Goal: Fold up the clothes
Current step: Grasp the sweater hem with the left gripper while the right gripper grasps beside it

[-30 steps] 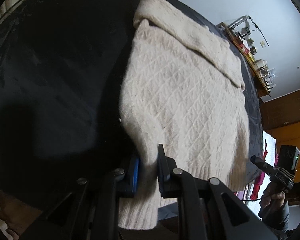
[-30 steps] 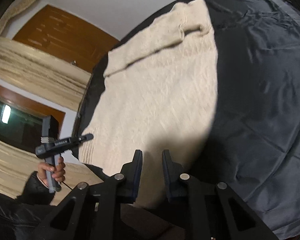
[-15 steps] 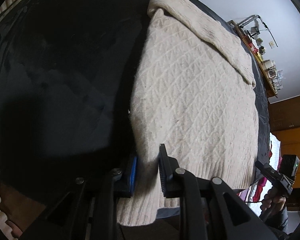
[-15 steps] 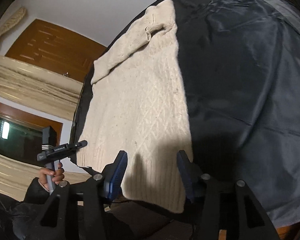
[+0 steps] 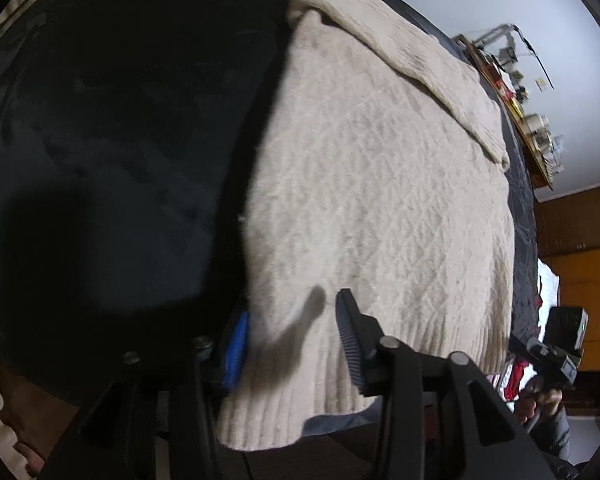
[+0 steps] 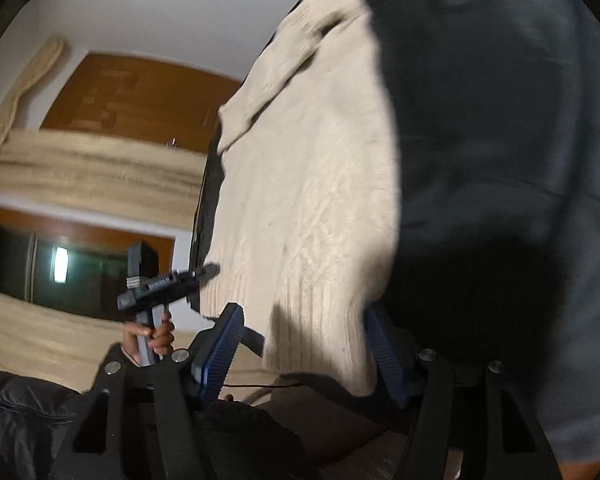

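Note:
A cream knitted sweater (image 5: 380, 200) lies flat on a dark sheet (image 5: 100, 160), with one sleeve folded across its far end. Its ribbed hem hangs over the near edge. My left gripper (image 5: 292, 340) is open, its fingers on either side of the hem's left corner without pinching it. In the right wrist view the same sweater (image 6: 312, 184) lies on the dark sheet (image 6: 500, 160). My right gripper (image 6: 304, 344) is open wide around the hem's right corner. Each gripper also shows in the other's view: the right one (image 5: 556, 356) and the left one (image 6: 168, 284).
A wooden shelf with small objects (image 5: 512, 92) hangs on the white wall. Wooden cabinets (image 5: 580, 240) stand beyond the bed. A wooden door (image 6: 132, 92), beige curtains (image 6: 92, 176) and a dark window (image 6: 60, 264) lie to the left in the right wrist view.
The left gripper was shut on the hem's left corner and has now opened. The right gripper opened half a second ago and is now wider. The hem has dropped over the edge.

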